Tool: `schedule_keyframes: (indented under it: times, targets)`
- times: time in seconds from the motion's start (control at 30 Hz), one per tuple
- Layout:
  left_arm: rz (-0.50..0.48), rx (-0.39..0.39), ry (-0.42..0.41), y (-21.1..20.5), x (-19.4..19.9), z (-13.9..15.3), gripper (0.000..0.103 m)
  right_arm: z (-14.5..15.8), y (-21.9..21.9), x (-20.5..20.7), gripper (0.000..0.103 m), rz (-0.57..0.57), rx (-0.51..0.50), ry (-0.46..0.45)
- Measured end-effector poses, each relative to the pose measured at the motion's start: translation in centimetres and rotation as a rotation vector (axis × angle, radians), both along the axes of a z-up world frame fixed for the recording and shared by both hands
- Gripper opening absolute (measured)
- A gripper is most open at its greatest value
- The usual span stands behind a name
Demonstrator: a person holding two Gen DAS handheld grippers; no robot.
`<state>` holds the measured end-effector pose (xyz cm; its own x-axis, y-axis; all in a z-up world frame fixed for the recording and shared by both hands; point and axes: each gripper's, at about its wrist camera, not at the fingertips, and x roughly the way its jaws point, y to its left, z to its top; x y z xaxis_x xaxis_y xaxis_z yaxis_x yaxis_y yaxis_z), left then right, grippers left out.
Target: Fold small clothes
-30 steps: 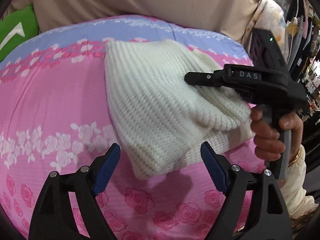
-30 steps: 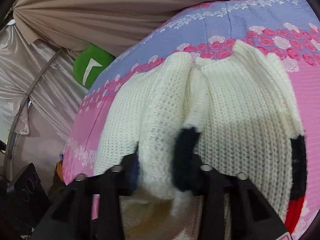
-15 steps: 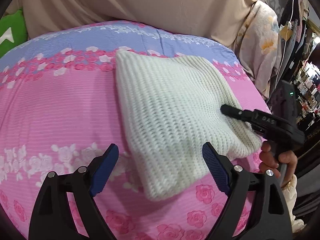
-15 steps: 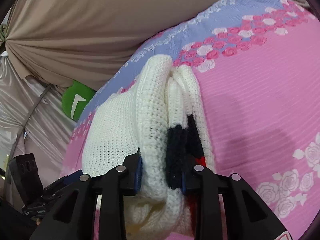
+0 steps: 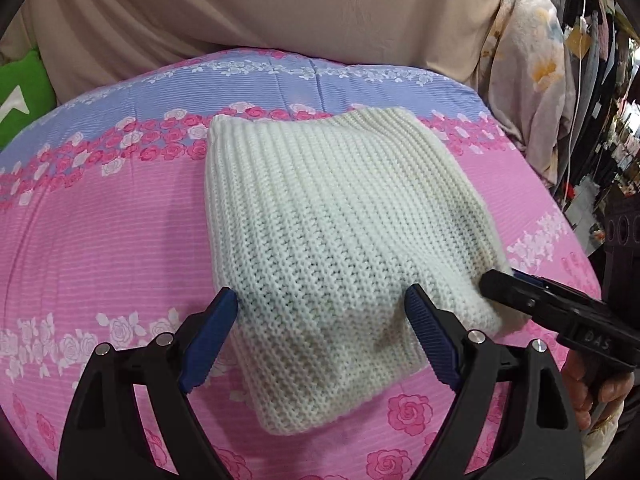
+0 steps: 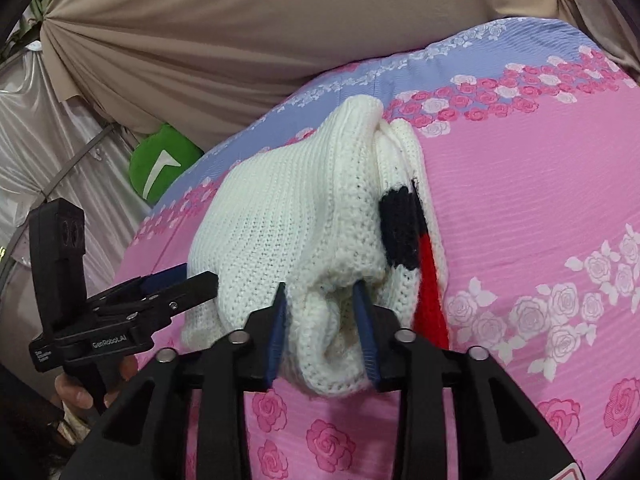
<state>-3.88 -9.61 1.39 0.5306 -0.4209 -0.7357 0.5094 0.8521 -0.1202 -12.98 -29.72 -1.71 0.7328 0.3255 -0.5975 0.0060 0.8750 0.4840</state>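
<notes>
A white knit sweater [image 5: 332,220] lies folded on the pink rose-print bedsheet [image 5: 100,220]. A black and red patch [image 6: 404,228] shows on its underside layer in the right wrist view. My left gripper [image 5: 320,296] hovers open over the sweater's near end, with one blue pad on each side and neither touching it. My right gripper [image 6: 320,296] is closing its jaws on a bunched fold at the sweater's edge [image 6: 328,320], and the knit fills the gap between the pads. In the left wrist view the right gripper [image 5: 496,280] sits at the sweater's right corner.
A green cushion [image 6: 160,164] leans at the bed's far left against a beige curtain [image 5: 280,8]. Hanging clothes and shelves [image 5: 600,80] crowd the right side. A hand [image 5: 592,392] holds the right gripper's handle. The left gripper [image 6: 196,276] shows at the sweater's left.
The right gripper has swung from over the sweater down to its right corner, drawing the gripped fold along. The sweater now lies flatter and squarer. The left gripper has drifted slightly and stayed open.
</notes>
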Motion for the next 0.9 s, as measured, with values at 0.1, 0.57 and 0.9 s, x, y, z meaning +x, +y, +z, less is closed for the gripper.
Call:
schedule_keyframes:
  times: [0.1,0.57,0.9]
  targets:
    - [0.009,0.018,-0.003,-0.1,-0.1,-0.1,0.083,0.8,-1.2,-0.7,0.009,-0.036,0.047,-0.045]
    - [0.026,0.051,0.045,-0.5,0.3,-1.9,0.084,-1.2,-2.7,-2.0,0.015,-0.084,-0.014,0.007]
    - [0.028,-0.023,-0.019,-0.4,0.8,1.9,0.084,5.0,-4.5,3.9,0.034,-0.043,-0.083,-0.087]
